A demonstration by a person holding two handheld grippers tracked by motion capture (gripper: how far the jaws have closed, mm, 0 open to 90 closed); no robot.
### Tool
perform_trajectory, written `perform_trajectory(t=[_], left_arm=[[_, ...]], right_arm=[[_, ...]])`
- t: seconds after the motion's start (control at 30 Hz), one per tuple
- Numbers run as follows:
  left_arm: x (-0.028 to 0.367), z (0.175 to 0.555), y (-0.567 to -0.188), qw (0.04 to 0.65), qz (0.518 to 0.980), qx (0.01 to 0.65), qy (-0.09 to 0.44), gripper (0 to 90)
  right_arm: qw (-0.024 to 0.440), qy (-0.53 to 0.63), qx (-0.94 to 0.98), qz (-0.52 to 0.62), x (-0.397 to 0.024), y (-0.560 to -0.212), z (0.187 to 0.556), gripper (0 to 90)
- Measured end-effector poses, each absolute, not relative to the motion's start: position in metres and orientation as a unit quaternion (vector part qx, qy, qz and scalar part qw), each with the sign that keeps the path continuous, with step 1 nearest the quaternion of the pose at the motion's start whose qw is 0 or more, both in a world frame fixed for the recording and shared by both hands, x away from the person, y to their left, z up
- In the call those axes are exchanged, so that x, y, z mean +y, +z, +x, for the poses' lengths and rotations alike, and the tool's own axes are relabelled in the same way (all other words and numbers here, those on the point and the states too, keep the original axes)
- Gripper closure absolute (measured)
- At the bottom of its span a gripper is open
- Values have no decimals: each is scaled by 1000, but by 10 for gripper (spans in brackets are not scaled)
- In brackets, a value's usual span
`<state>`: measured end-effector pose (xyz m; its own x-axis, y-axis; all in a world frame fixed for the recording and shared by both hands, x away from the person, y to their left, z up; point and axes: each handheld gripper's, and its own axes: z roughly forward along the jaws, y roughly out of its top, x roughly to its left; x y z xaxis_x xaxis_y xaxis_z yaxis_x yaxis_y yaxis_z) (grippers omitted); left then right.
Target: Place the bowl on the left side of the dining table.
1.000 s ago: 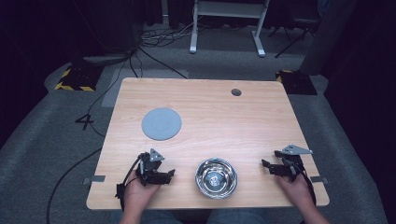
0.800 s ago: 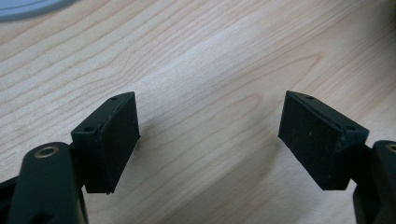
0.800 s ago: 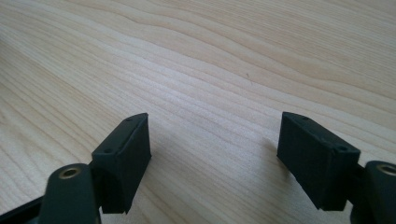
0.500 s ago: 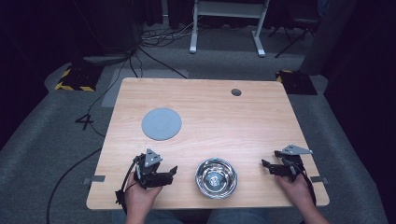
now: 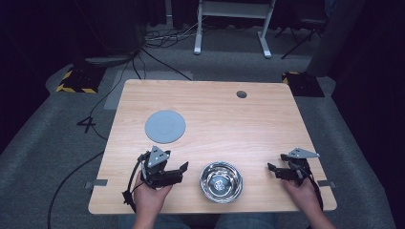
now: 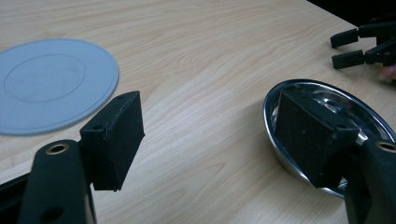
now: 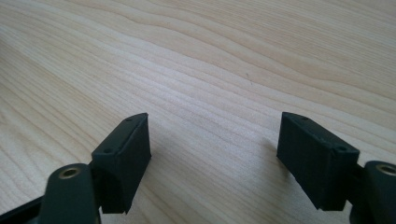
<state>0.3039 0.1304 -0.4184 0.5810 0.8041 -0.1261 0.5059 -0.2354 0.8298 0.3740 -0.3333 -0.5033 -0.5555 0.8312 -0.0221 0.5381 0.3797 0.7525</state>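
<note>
A shiny steel bowl point(image 5: 220, 182) sits near the table's front edge, between my two grippers. My left gripper point(image 5: 183, 172) hovers just left of it, with its jaws pointing at the bowl. In the left gripper view that gripper point(image 6: 210, 140) is open; its jaws have just closed a little and nothing is between them. The bowl point(image 6: 359, 105) lies partly behind its right jaw. My right gripper point(image 5: 273, 171) rests to the right of the bowl, pointing left. In the right gripper view it point(image 7: 215, 144) is open over bare wood. It point(image 6: 334, 50) also appears in the left gripper view.
A flat grey round disc point(image 5: 165, 126) lies on the wooden table point(image 5: 229, 119) behind the left gripper, and it point(image 6: 46, 84) fills the upper left of the left gripper view. A small dark hole point(image 5: 241, 94) marks the far side. Cables and a stand sit on the floor beyond.
My left gripper has risen a little off the table and edged toward the bowl. The right gripper, the bowl and the disc have stayed put.
</note>
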Motion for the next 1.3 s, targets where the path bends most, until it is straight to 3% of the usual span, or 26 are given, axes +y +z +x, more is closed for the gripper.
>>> perform_trajectory(t=[0.63,1.07,1.3], left_arm=[[78,324,-409,434,809,374,132,231],[52,346,-423,355,835,417,55,271],[41,361,-443,293,852,433,8,339]], right_arm=[[207,356,805,427,-333,-503,374,259],[208,356,806,426,-334,-503,374,259],[207,356,805,426,-333,-503,374,259]])
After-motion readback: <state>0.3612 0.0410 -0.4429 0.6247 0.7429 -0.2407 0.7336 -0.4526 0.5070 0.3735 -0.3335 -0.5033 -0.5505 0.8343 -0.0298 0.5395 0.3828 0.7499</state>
